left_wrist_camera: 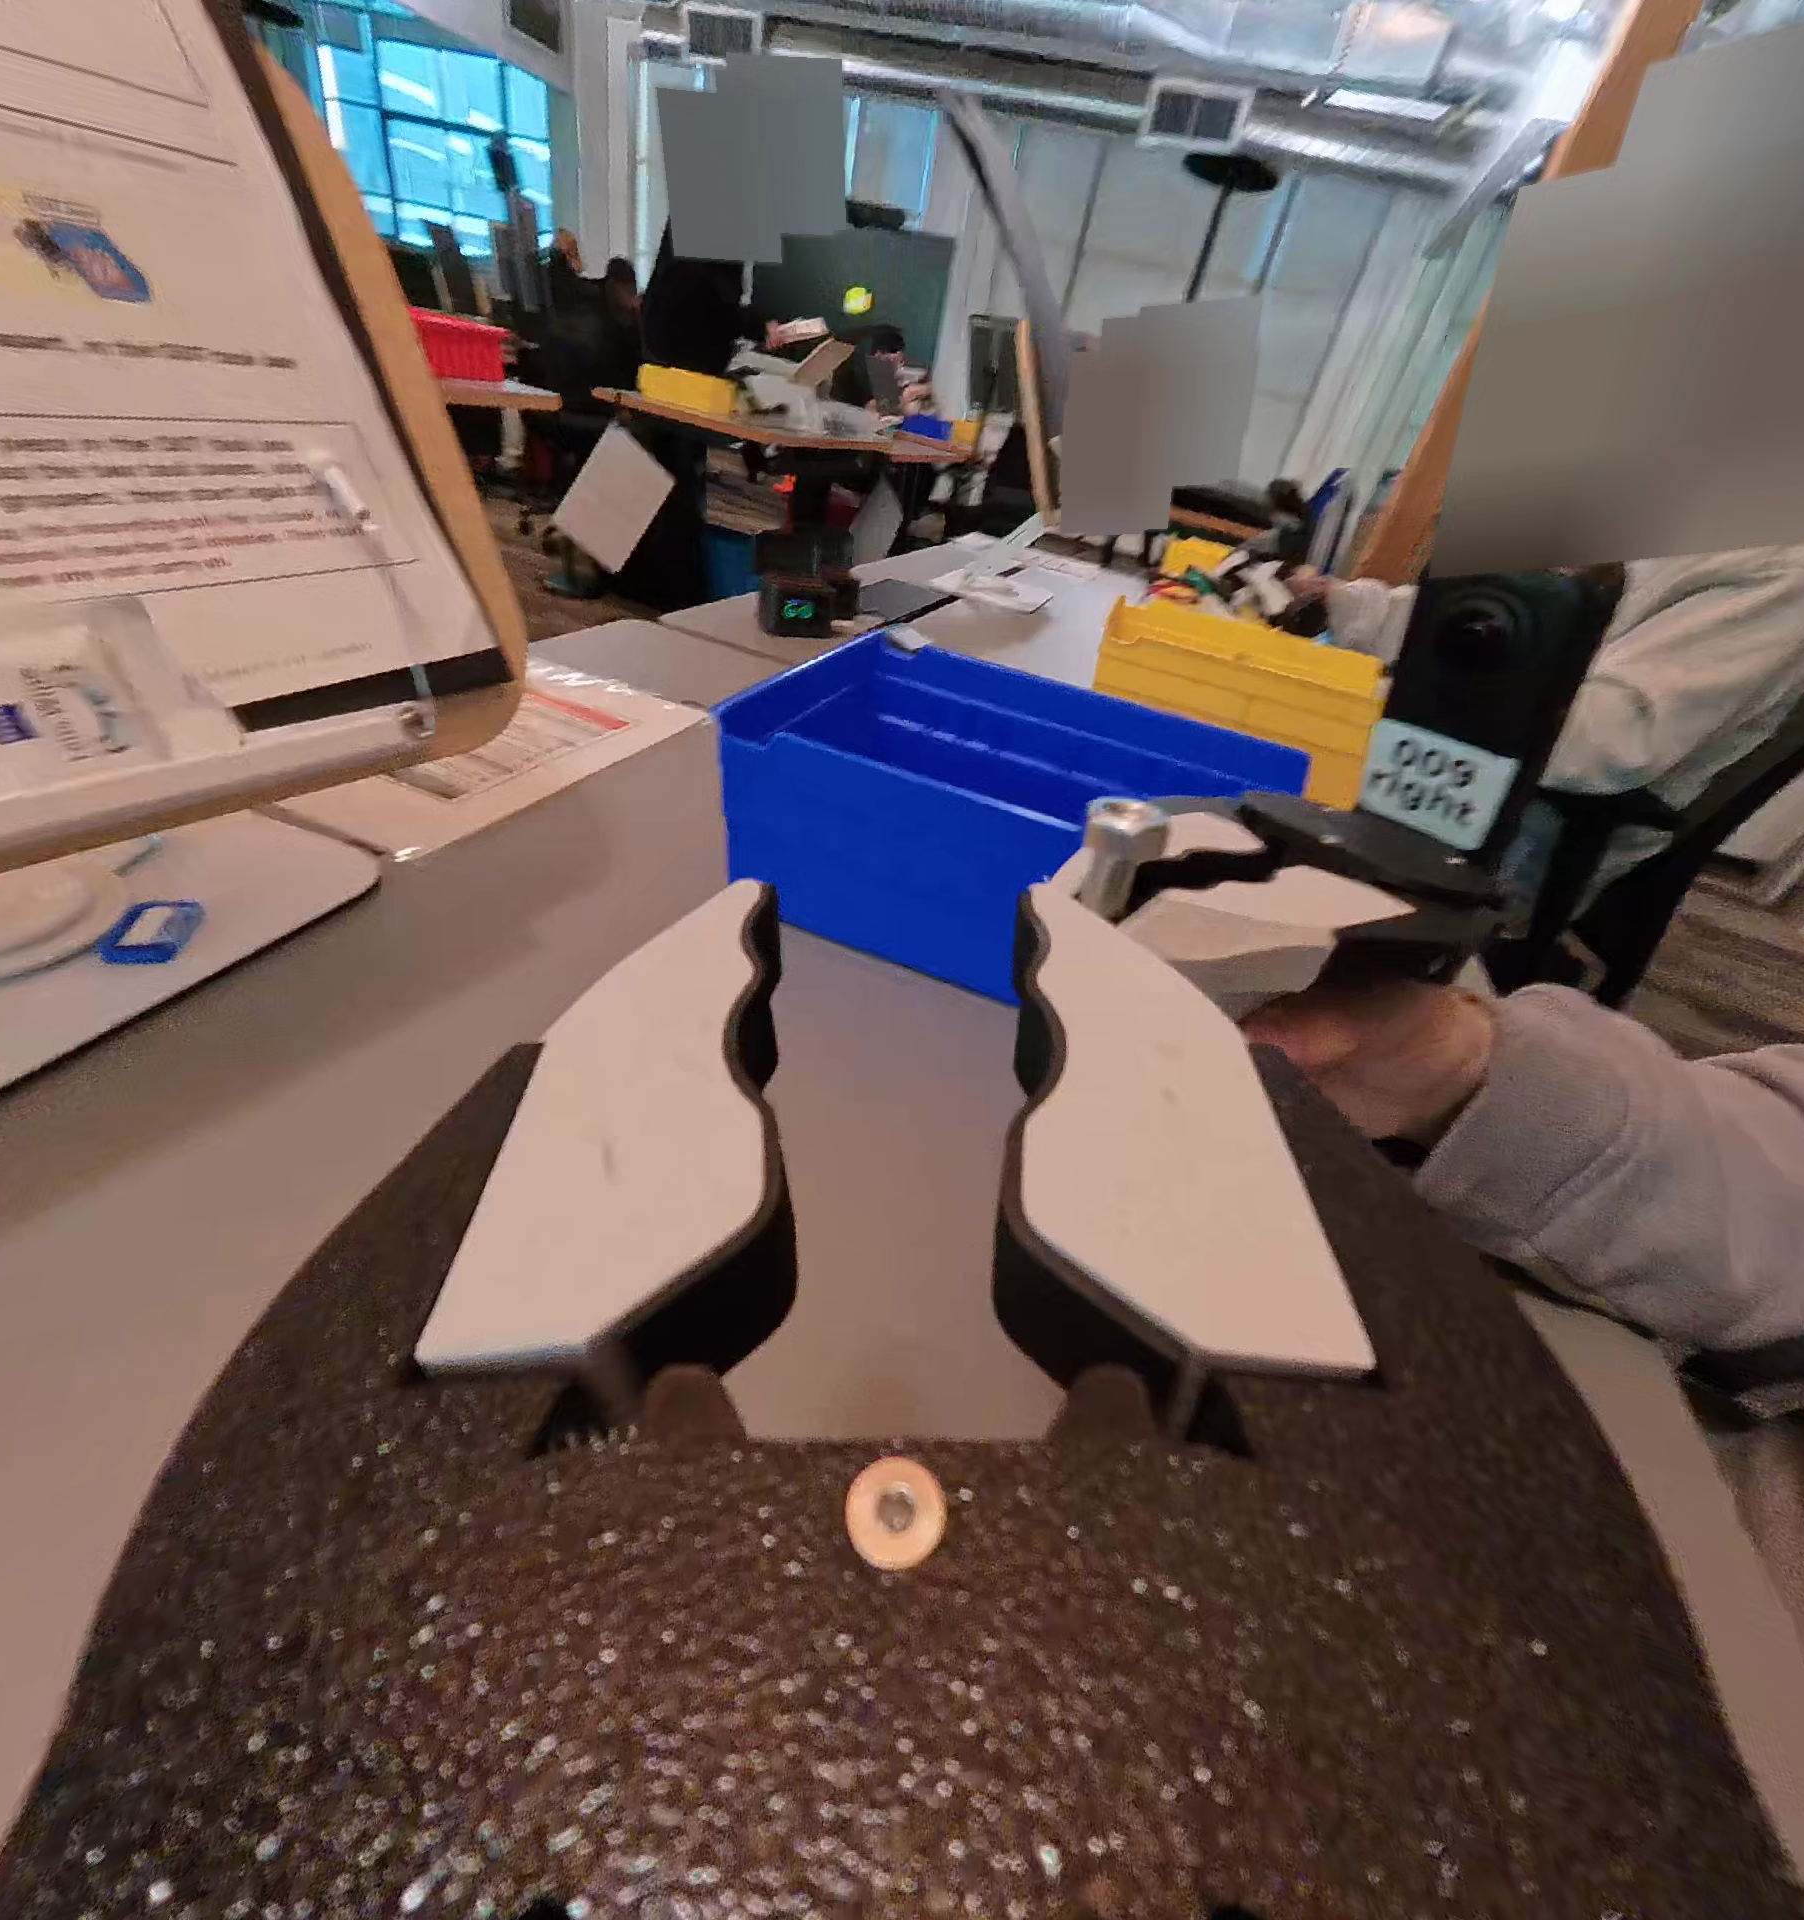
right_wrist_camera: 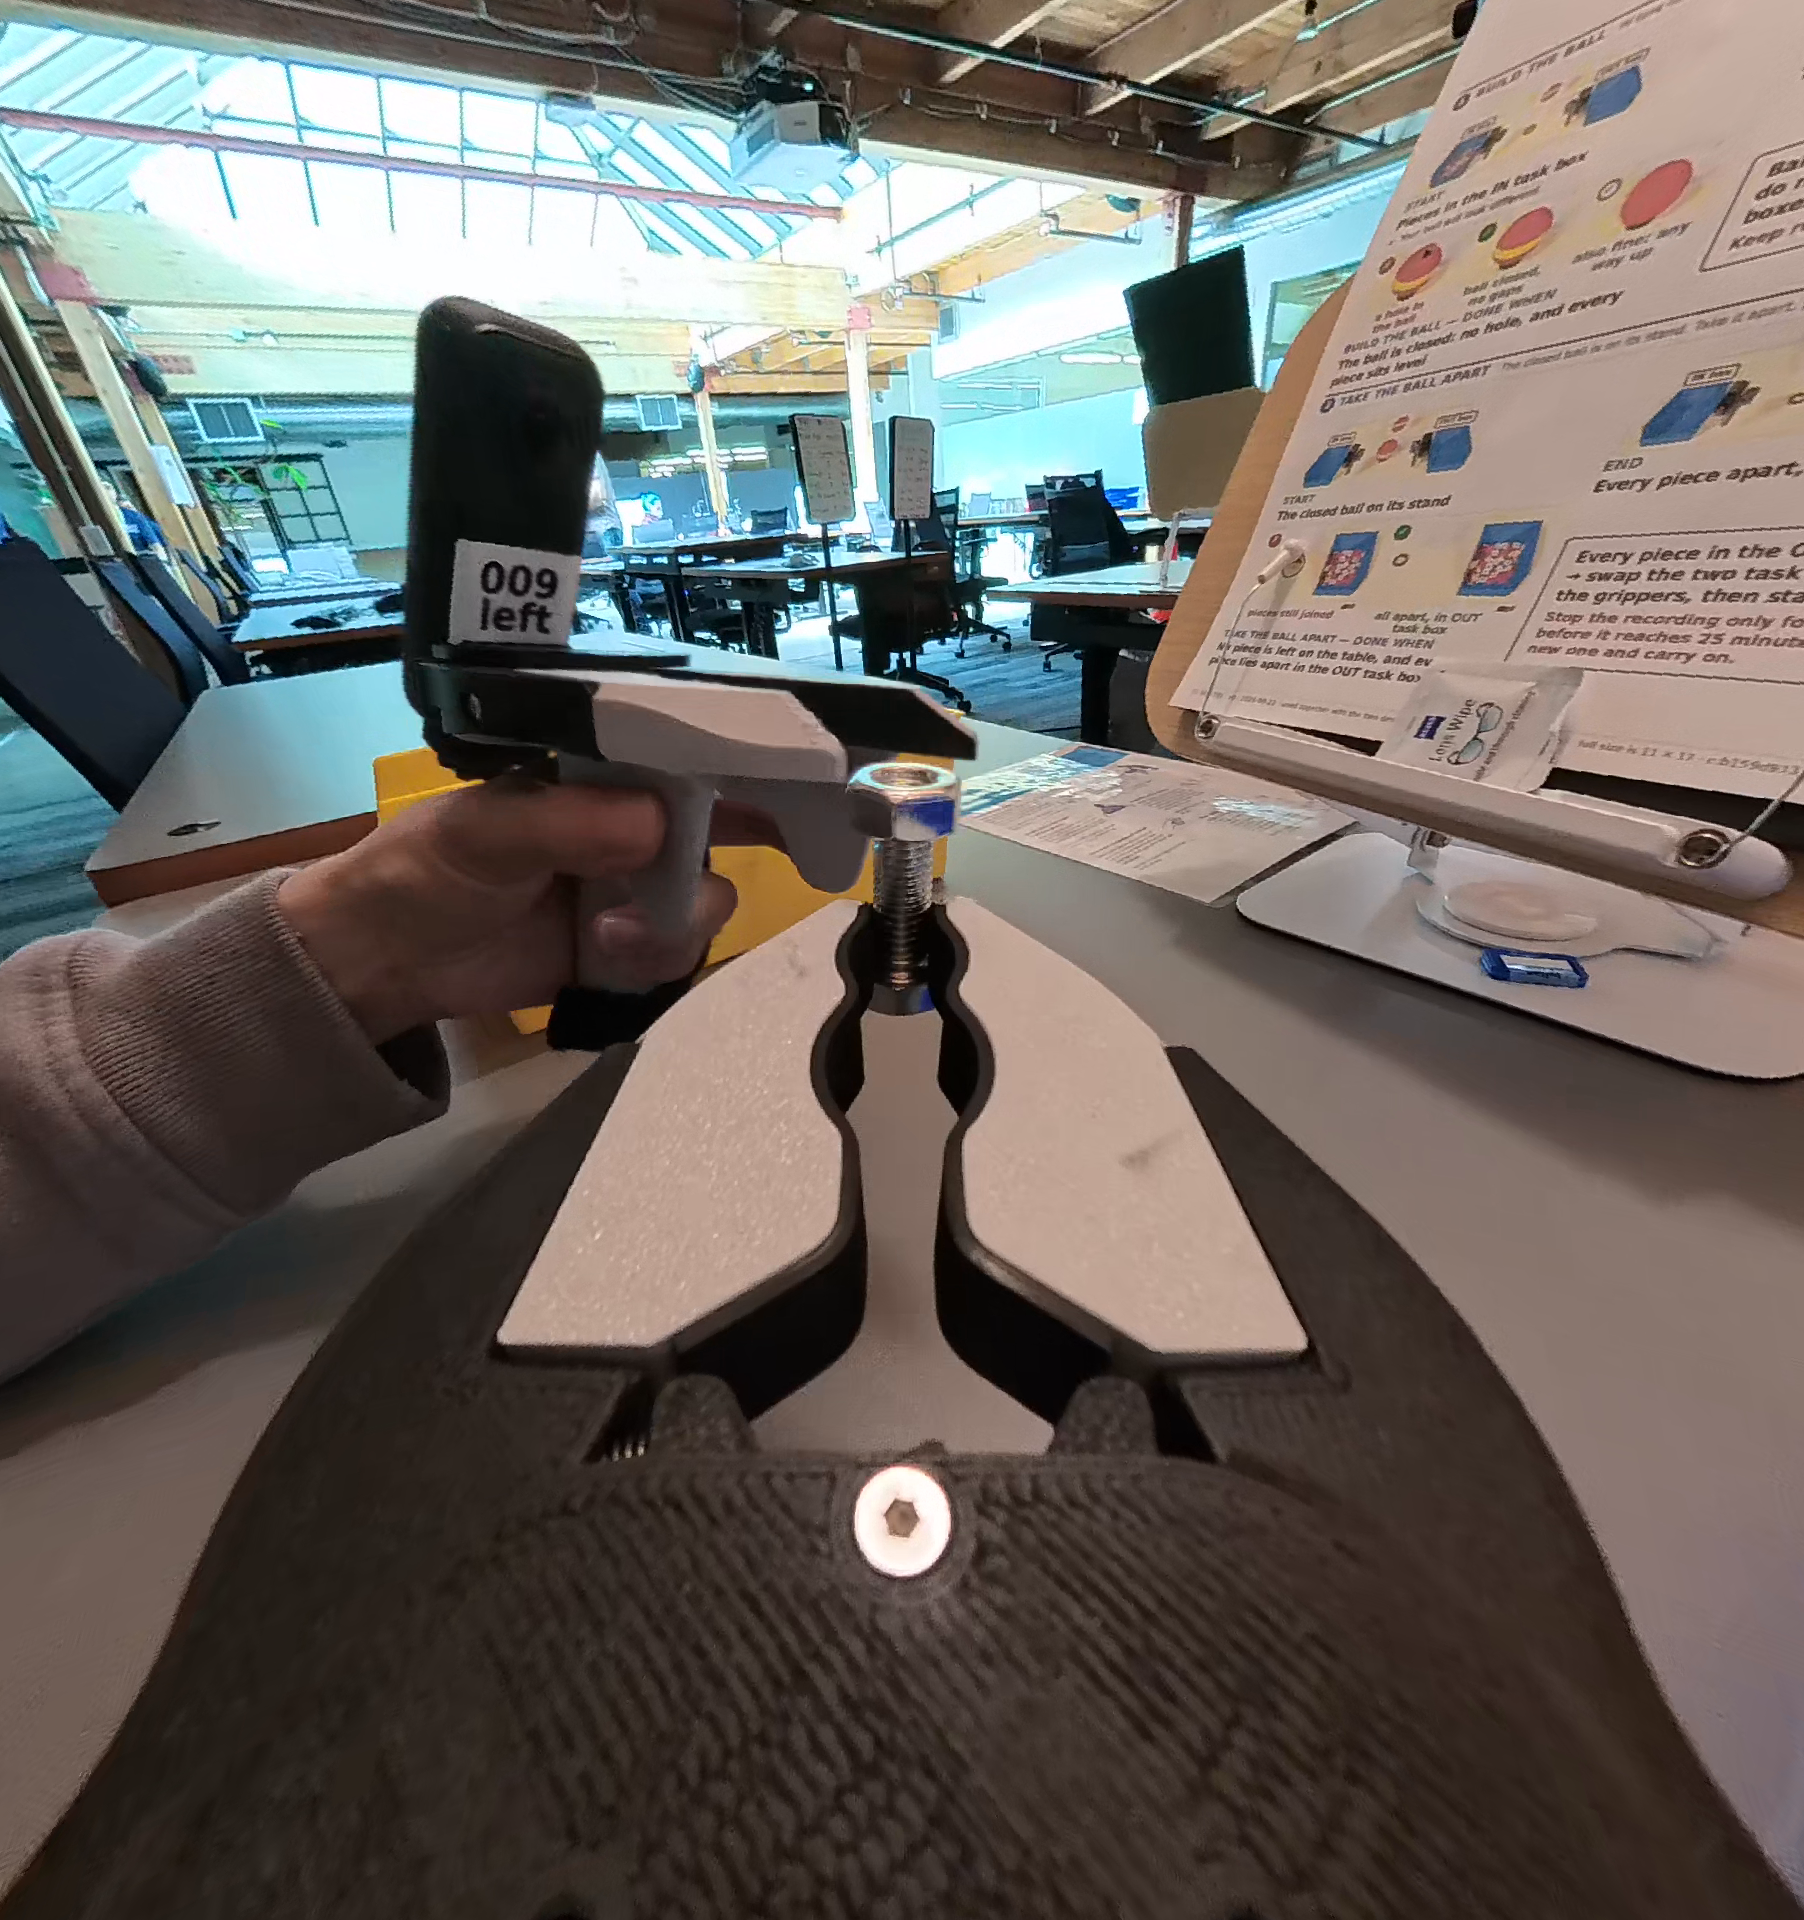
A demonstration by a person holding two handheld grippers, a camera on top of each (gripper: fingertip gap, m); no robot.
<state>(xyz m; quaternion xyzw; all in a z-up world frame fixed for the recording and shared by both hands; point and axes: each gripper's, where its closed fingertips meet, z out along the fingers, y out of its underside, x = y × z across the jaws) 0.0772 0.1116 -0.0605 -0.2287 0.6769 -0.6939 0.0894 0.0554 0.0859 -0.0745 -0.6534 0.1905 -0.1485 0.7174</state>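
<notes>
Right jaws clamp an upright silver hex-headed bolt (right_wrist_camera: 903, 894); left jaws gape bare.

open-plan office/workshop | desk rows (right_wrist_camera: 794, 582), chairs (right_wrist_camera: 1074, 530), exposed ducts (left_wrist_camera: 1085, 52)

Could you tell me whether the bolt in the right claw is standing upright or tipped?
Upright: the bolt stands head-up, thread clamped between the right claw's fingertips.

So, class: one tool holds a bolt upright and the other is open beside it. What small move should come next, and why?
Probably slide the open left tool sideways until its fingers straddle the nut. The right tool pinches the bolt by its thread, nut at the top, and the left tool's fingertip is just beside it.
</notes>
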